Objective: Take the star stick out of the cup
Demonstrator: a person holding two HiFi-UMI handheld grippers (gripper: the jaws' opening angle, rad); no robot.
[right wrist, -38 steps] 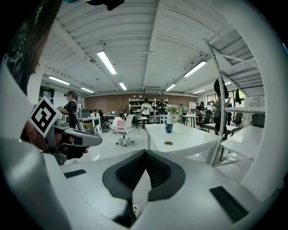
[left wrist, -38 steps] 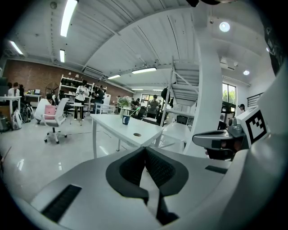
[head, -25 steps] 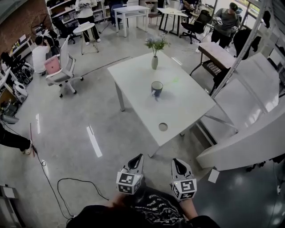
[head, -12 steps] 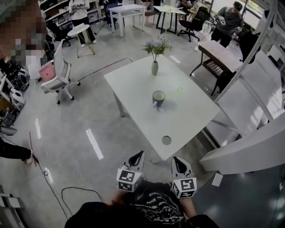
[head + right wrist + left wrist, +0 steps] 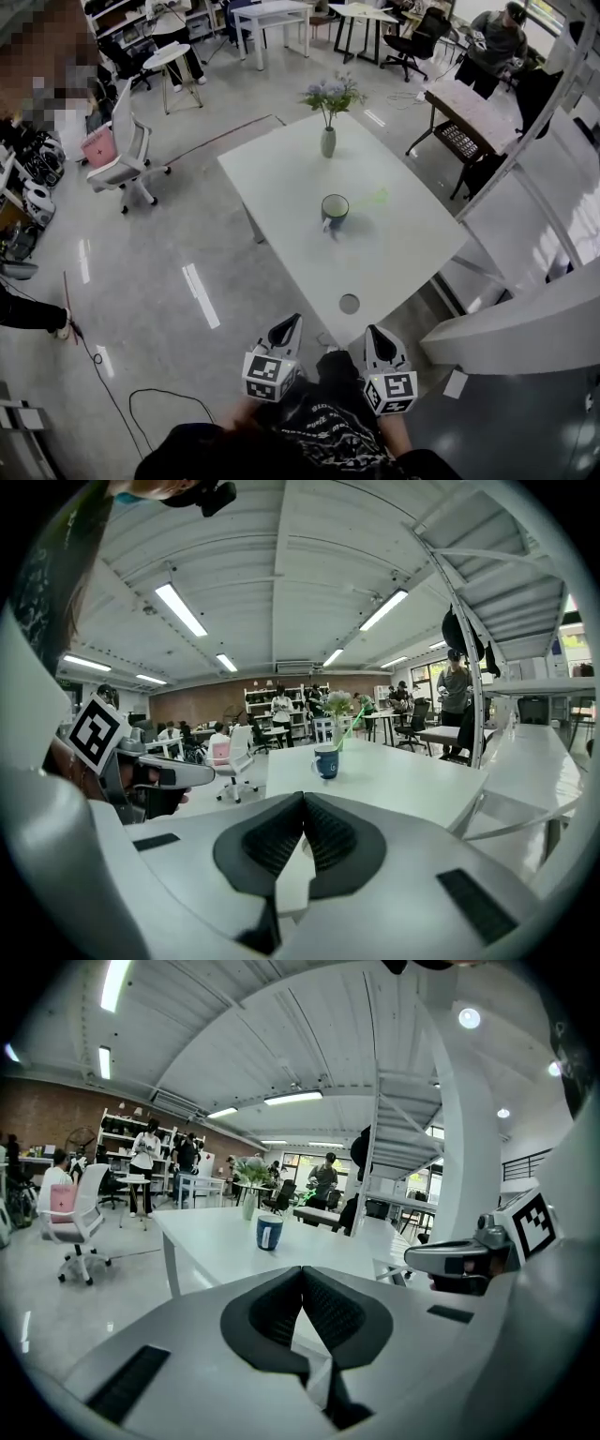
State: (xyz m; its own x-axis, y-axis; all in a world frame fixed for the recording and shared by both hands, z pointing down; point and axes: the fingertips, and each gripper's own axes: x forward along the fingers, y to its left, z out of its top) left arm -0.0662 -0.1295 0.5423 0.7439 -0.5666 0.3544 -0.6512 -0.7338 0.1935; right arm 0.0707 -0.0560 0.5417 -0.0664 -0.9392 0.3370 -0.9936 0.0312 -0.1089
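On the white surface (image 5: 281,178) the cup (image 5: 334,209) stands well ahead of both claws, its green star stick (image 5: 370,199) leaning rightward, so I judge my right claw (image 5: 375,332), closed and empty like my left claw (image 5: 291,322), better placed.

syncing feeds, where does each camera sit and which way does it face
Head view: on the person's head, steeply down at table and cup; left gripper, right gripper show.
Left gripper view: on that gripper, along its shut jaws toward the cup.
Right gripper view: likewise, jaws shut.
All three share the cup.
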